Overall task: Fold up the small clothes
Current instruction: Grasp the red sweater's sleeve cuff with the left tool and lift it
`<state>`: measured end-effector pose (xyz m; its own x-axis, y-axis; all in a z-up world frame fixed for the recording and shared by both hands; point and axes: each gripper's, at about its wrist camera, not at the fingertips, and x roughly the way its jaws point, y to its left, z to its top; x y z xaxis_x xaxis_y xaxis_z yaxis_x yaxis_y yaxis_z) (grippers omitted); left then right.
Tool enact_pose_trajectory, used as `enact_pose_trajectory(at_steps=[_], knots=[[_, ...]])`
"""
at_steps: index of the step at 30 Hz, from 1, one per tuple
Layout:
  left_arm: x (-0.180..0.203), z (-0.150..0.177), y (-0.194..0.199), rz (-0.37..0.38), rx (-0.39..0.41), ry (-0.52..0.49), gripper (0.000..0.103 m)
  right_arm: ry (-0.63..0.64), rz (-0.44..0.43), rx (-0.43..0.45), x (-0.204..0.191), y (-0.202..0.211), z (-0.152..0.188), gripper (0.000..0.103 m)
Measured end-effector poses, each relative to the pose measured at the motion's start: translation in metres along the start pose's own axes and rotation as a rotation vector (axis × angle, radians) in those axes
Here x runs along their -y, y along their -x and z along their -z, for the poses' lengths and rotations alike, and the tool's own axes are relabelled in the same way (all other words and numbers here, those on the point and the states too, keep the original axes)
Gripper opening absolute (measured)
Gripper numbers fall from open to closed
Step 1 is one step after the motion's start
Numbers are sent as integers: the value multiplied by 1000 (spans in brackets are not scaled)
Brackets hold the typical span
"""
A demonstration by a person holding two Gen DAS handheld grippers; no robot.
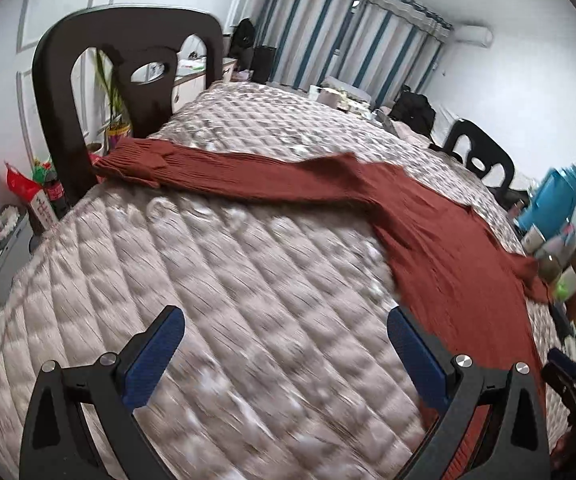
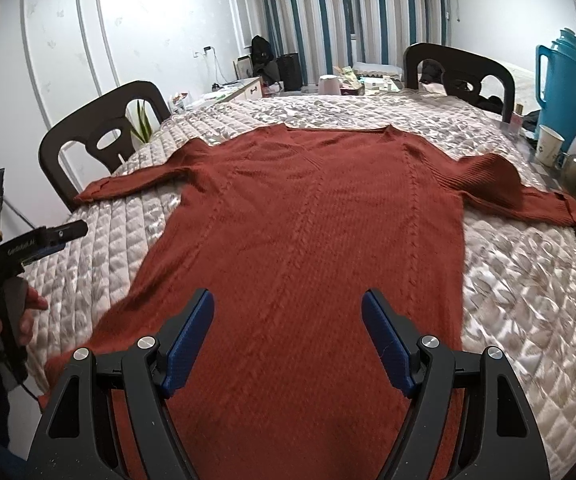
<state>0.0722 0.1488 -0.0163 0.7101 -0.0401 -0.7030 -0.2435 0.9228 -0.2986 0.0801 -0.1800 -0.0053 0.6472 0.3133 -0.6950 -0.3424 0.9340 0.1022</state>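
Note:
A rust-red knit sweater [image 2: 312, 216] lies flat and spread out on the quilted table cover [image 2: 520, 280], neck at the far side, both sleeves stretched out sideways. My right gripper [image 2: 288, 312] is open and empty, hovering above the sweater's lower body near the hem. My left gripper [image 1: 285, 332] is open and empty over bare quilt to the left of the sweater [image 1: 428, 224]; the left sleeve [image 1: 191, 168] reaches toward the chair. The left gripper also shows at the left edge of the right wrist view [image 2: 51, 238], held in a hand.
Dark chairs stand at the table's left [image 2: 99, 140] and far right [image 2: 460, 72]. A blue thermos [image 2: 564, 84], a paper cup [image 2: 548, 146] and bottles crowd the right edge. Boxes and a white pot [image 2: 330, 84] sit at the far end.

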Motion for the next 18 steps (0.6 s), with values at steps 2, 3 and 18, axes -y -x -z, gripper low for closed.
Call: enact_pose_trajectory(at_steps=[2,3,18], knots=[[-14,-10,-6,-15,0,31,103,5,-5,1,-2,-2,-3,76],[-21,-14,-8,-21,2,51,102,13,-6,4,-3,-2,-5,76],[-105,-63,-45,-98,106,319,83,36,-27,-17,-14,-23,-16,76]])
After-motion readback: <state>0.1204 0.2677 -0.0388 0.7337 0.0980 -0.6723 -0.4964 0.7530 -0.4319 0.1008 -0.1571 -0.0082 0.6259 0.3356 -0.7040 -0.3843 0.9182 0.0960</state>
